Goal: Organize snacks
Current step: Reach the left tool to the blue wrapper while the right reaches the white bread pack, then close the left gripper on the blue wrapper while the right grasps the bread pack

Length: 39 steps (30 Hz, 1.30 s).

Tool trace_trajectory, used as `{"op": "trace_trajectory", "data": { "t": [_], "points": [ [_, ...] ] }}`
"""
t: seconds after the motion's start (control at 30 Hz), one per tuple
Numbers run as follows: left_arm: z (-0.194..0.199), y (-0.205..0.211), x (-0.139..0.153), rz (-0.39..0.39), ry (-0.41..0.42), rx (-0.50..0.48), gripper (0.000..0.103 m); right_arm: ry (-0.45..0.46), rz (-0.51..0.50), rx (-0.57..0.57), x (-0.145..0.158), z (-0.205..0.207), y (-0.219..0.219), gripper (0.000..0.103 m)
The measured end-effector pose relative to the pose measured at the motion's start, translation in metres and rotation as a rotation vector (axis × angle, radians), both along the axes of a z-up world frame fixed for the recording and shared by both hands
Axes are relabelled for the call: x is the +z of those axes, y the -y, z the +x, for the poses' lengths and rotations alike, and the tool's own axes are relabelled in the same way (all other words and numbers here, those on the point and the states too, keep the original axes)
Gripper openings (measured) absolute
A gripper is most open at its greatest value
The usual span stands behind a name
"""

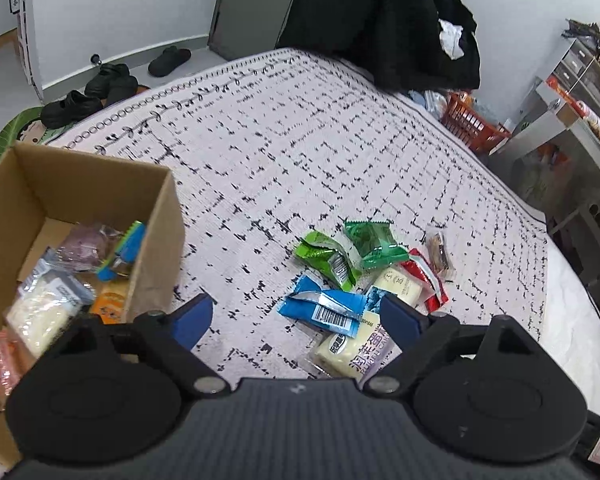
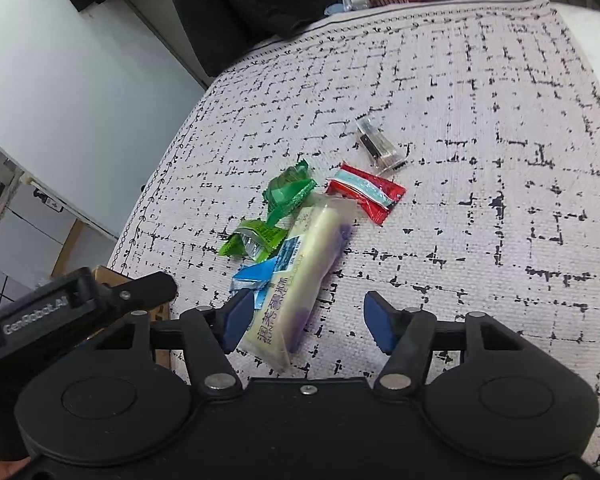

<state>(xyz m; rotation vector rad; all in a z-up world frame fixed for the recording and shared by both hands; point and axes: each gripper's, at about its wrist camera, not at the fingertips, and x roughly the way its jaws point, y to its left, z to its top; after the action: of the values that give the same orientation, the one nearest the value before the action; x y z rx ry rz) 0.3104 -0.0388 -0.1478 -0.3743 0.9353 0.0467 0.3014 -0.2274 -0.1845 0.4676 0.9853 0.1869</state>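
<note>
A: Looking along the left gripper point(image 1: 296, 316), what lies at its fingers?

B: Its jaws stand wide with nothing pinched. A blue packet point(image 1: 324, 309) lies flat on the patterned cloth point(image 1: 300, 140) just ahead of the gap, nearer the right finger. A long cream cake packet point(image 1: 350, 346) sits under that right finger point(image 1: 400, 316); whether they touch I cannot tell.

A: And further out?

B: 2 green packets point(image 1: 352, 252), a red packet point(image 1: 428, 280) and a small clear packet point(image 1: 440, 256) lie beyond the blue one, ahead and to the right. Left of the gripper stands an open cardboard box point(image 1: 156, 240) with several snacks inside.

A: Now the right gripper point(image 2: 308, 316)?

B: Jaws partly open, gripping nothing. The cream cake packet point(image 2: 300, 276) runs from between the fingers outward, its near end beside the left finger point(image 2: 238, 318), well clear of the right one. The blue packet point(image 2: 256, 274) peeks from under it on the left.

A: Beyond it?

B: Green packets point(image 2: 276, 212) ahead-left, the red packet point(image 2: 366, 194) straight ahead, the clear packet point(image 2: 380, 148) farthest. The left gripper's black body shows at the lower left.
</note>
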Motion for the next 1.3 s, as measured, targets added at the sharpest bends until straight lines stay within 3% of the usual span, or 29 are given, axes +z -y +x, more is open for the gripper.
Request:
{"op": "trace_trajectory", "data": {
  "t": [0.33,0.6,0.97,1.07,1.3],
  "points": [
    [0.03,0.01,-0.028,0.017,-0.055,-0.02,0.083,-0.021,0.035,0.0,-0.018,0.016,0.001,0.054],
    [0.047,0.016,-0.054,0.009,-0.105,-0.03,0.07,-0.027,0.053,0.0,-0.028,0.023,0.002,0.051],
    [0.058,0.016,-0.07,-0.06,-0.109,-0.049,0.069,-0.024,0.076,-0.009,-0.033,0.028,0.004,0.05],
    [0.058,0.019,-0.071,-0.04,-0.105,-0.068,0.069,-0.024,0.076,-0.009,-0.034,0.029,0.004,0.05],
    [0.055,0.017,-0.069,0.0,-0.1,-0.07,0.047,-0.017,0.07,-0.007,-0.033,0.027,0.004,0.051]
  ]
}}
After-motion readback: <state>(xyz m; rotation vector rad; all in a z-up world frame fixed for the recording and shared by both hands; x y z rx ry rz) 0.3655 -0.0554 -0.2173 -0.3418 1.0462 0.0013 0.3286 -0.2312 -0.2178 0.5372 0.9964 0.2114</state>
